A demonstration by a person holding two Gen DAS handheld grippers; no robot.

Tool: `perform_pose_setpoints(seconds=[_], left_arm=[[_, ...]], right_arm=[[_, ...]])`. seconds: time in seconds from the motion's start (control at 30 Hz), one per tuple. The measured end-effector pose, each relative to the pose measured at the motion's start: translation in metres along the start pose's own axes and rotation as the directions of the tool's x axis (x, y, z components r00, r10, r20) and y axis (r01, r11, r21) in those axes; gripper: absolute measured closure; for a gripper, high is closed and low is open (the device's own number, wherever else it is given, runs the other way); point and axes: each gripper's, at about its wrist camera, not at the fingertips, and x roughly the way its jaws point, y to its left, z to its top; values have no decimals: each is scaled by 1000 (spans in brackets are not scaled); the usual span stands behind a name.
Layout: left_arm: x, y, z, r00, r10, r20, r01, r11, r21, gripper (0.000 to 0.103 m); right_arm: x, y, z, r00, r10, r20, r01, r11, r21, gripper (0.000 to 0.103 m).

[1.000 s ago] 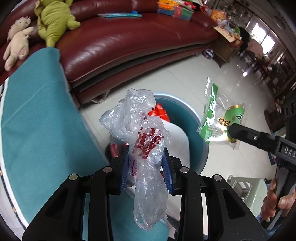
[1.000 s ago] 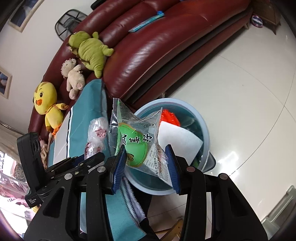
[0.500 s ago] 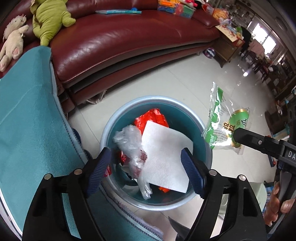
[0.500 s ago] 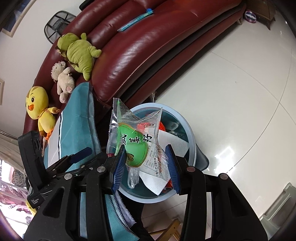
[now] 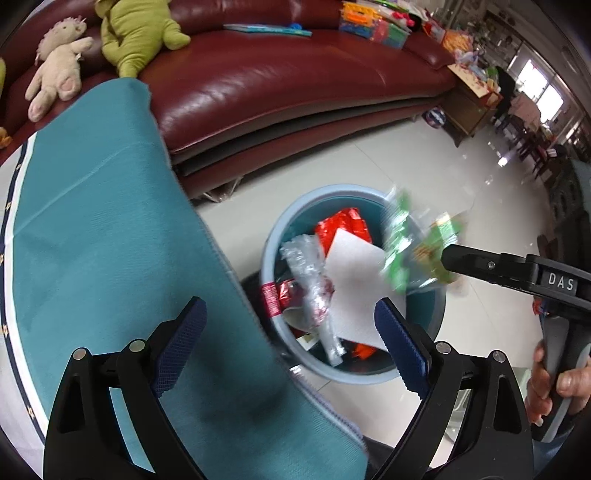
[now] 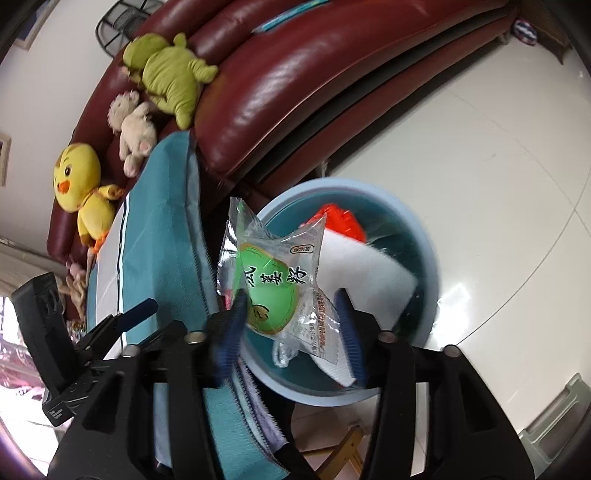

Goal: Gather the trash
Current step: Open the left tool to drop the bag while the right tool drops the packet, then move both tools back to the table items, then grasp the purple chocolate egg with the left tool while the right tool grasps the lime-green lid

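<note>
Opening wide, left gripper (image 5: 290,319) is empty above the bin (image 5: 275,236); clear bag (image 5: 314,291) lies inside on tissue (image 5: 354,280). Right gripper (image 6: 291,325) jaws opening, green wrapper (image 6: 275,280) between them over the bin. Only right view shows yellow duck (image 6: 79,184).

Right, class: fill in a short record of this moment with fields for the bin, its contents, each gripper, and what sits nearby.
bin: blue bin on the floor beside a teal cloth
contents: clear bag, white paper, red wrapper
left gripper: left gripper above the bin, jaws opening, nothing between them
right gripper: right gripper, jaws opening, green snack packet between them over the bin
nearby: red sofa with a green plush
</note>
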Motion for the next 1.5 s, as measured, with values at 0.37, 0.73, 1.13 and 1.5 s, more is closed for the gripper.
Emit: perform_pose_setpoints(seconds=[0.37,0.73,1.13,1.5], left_arm=[[-14,27,-19,1000,-8,0,8,999,-35,10],[-49,69,-45,999,6,47,-1,994,-108,10],[-98,169,-91,988,118,98,-91,964,-249,9],[-142,300,-142,957,265,115,-183,865,-467,9]], right_arm=[[-2,1,-6,997,-81,3,81,995,52,27],[3,47,-23,993,-113,-34,114,994,3,24],[42,148,-46,987,-117,-113,97,981,-167,21],[105,256,-74,970,-106,-220,30,947,-320,21]])
